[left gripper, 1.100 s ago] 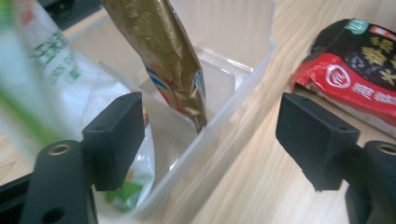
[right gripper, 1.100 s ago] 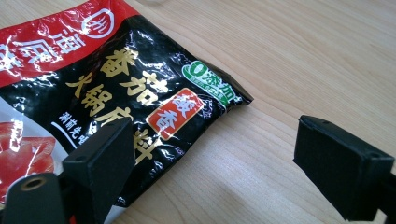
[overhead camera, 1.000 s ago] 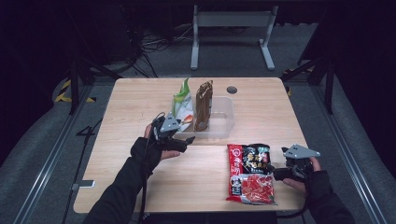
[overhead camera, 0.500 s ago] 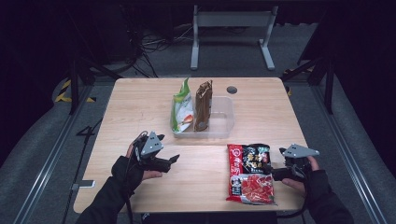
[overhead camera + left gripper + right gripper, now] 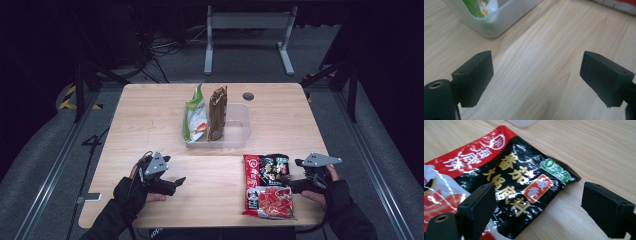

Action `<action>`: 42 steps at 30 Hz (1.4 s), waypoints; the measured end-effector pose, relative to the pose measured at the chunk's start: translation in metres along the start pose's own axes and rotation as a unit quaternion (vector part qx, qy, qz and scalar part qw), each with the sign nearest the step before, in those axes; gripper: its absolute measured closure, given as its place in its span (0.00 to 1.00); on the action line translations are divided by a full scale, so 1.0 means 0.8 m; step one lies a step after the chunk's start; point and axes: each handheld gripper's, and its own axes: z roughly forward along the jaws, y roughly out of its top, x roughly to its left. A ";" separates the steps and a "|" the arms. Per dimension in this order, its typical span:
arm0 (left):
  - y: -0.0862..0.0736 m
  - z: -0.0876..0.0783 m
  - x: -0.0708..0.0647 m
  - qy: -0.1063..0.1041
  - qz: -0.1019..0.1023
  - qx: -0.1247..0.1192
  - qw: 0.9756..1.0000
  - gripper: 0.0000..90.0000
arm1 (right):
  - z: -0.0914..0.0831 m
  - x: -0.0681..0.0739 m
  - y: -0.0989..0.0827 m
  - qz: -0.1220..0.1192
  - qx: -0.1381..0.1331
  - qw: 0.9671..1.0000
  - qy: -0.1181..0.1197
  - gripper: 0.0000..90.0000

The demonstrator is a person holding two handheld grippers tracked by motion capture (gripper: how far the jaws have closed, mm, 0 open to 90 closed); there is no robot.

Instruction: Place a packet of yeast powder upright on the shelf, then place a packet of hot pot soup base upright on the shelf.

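Two packets [image 5: 205,114] already stand in the tub [image 5: 239,125]; red-and-black packet [image 5: 267,185] lies flat on the bench [image 5: 150,115], just ahead of the wide-open, empty right tool [image 5: 296,186]; left tool [image 5: 175,184] gapes empty.

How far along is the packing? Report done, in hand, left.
Done: green packet and brown packet stand in the clear tub. In hand: nothing gripped; the right gripper is open at the red-and-black packet lying on the table; the left gripper is empty, its fingers have just been opening. Left: probably that last packet into the tub.
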 end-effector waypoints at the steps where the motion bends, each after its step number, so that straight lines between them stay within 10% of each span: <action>1: -0.001 0.001 -0.001 -0.005 0.001 -0.001 1.000 0.13 | 0.001 0.001 0.001 -0.001 0.002 1.000 0.002 0.14; 20: 0.008 0.019 -0.019 -0.063 -0.008 0.008 0.998 0.17 | 0.018 0.003 -0.002 0.001 0.035 0.999 0.031 0.12; 29: 0.039 0.056 -0.065 -0.146 -0.008 0.022 0.989 0.14 | 0.027 -0.007 -0.005 0.028 0.049 0.997 0.045 0.11; 38: 0.080 0.098 -0.120 -0.220 -0.011 0.026 0.975 0.13 | 0.041 -0.023 0.011 0.065 0.047 0.996 0.044 0.10; 42: 0.099 0.119 -0.123 -0.219 -0.025 0.026 0.975 0.12 | 0.046 -0.018 0.007 0.067 0.064 0.994 0.057 0.10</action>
